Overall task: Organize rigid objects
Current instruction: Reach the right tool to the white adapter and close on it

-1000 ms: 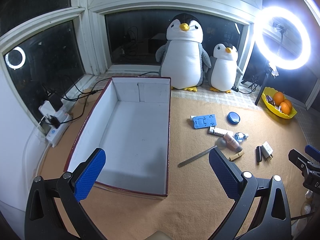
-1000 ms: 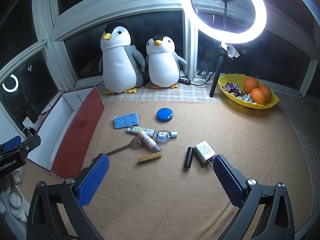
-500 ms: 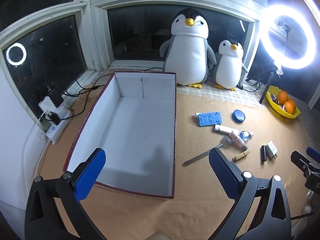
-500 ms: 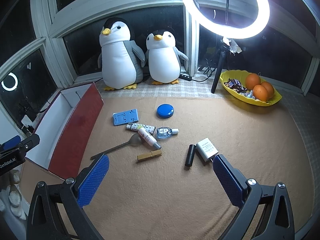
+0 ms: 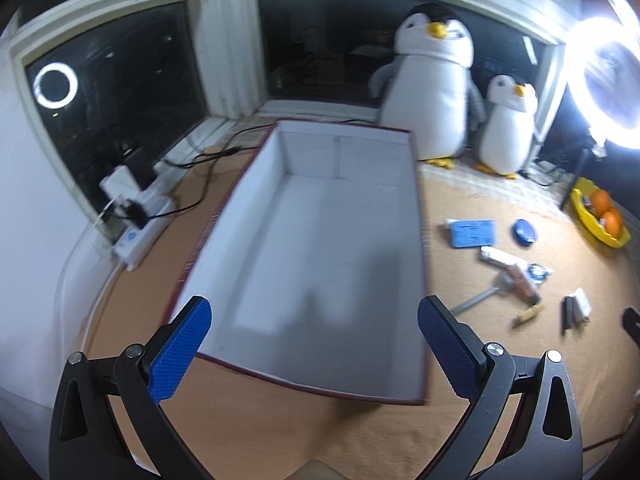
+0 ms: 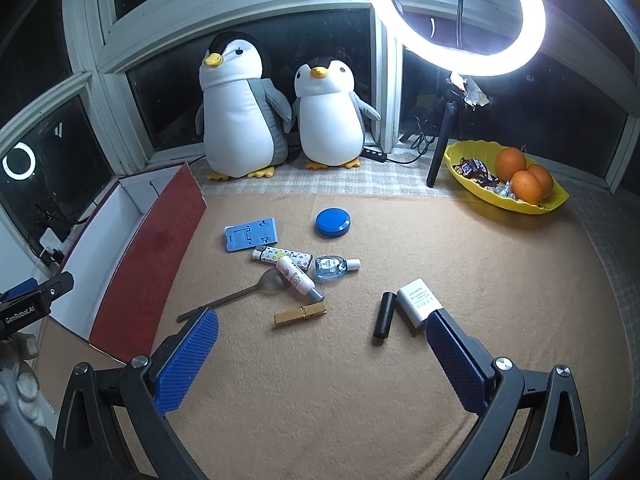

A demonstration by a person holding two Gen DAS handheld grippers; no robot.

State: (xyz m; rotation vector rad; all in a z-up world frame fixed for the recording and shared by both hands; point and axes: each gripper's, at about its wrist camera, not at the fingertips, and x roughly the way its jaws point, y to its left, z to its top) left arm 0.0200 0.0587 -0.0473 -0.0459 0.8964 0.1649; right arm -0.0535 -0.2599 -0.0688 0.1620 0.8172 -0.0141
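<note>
An empty red box with a white inside (image 5: 320,248) lies on the tan mat; it also shows at the left of the right wrist view (image 6: 132,264). My left gripper (image 5: 314,344) is open and empty over the box's near end. Small items lie on the mat: a blue phone stand (image 6: 251,234), a blue round lid (image 6: 332,222), a patterned lighter (image 6: 282,255), a pink tube (image 6: 298,279), a small clear bottle (image 6: 334,267), a spoon (image 6: 240,294), a gold clip (image 6: 300,314), a black cylinder (image 6: 384,314) and a white charger (image 6: 418,302). My right gripper (image 6: 320,354) is open and empty, near of them.
Two plush penguins (image 6: 240,108) stand at the back by the window. A ring light on a tripod (image 6: 456,12) and a yellow bowl of oranges (image 6: 508,180) are at the back right. A power strip with cables (image 5: 140,224) lies left of the box.
My left gripper has swung left, and is now over the box's near end. My right gripper has moved forward, closer to the small items. Both stay open.
</note>
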